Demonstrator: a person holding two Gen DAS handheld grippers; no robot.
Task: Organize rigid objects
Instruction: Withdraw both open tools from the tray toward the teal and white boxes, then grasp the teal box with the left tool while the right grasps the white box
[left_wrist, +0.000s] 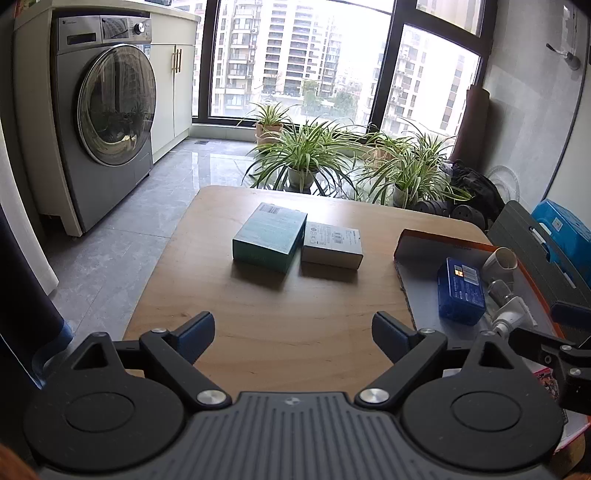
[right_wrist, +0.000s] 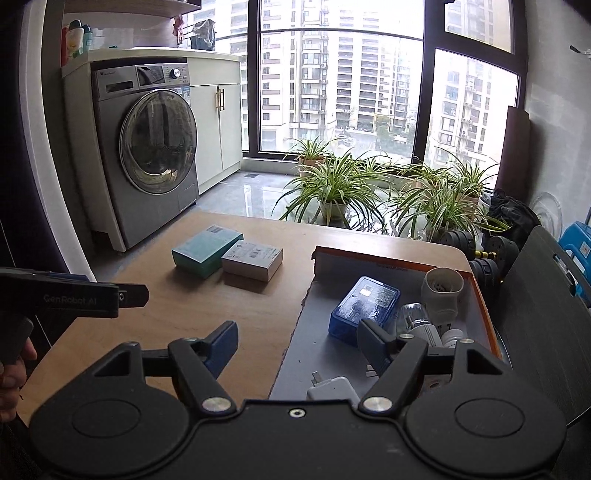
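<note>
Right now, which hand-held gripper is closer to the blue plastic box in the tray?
Right. The right hand-held gripper hangs open over the tray's edge, one finger just in front of the blue plastic box. The left hand-held gripper is open over bare table, farther left.

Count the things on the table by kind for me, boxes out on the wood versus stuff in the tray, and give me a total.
Boxes on the bare wood: 2, the teal box and the grey box.
Blue cases in the tray: 1, the blue case.
White pipe fittings: 1.
Light bulbs: 1.
White chargers: 1.
Total: 6, not counting the tray or anything hidden behind the right gripper.
</note>
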